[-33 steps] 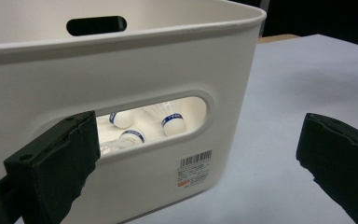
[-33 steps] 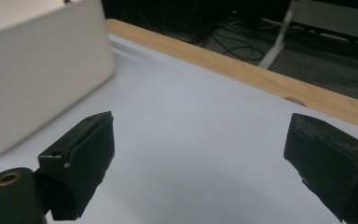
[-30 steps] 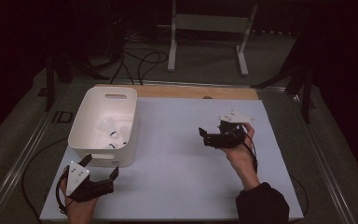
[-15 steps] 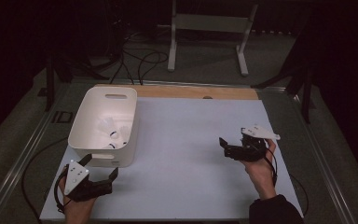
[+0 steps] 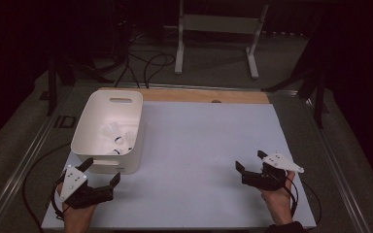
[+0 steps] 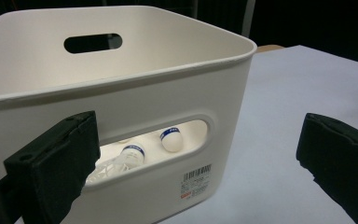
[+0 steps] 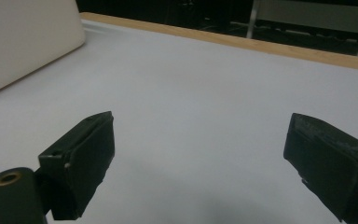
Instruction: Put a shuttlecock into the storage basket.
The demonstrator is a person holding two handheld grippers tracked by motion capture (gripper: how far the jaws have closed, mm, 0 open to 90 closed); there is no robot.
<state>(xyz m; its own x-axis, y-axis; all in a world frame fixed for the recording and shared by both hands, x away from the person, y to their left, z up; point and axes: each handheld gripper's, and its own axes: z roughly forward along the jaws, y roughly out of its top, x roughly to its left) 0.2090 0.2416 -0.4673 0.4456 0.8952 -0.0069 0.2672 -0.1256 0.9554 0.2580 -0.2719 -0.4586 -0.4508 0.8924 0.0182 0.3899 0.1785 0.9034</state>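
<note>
One white bin on the bench, far-left part, w/ two handle slots: one in the far wall, one in the near wall. Inside: shuttlecocks, approx. three seen from the high view; exact count can't be told. Through the near slot in the left gripper view, two blue-banded cork tips plus white skirt mesh. Barcode sticker under that slot.

Two tools. Left tool sits just in front of the bin's near wall, jaws wide apart, holding nothing. Right tool is at the bench's near-right, well apart from the bin, jaws also wide, nothing between them, over bare bench.
</note>
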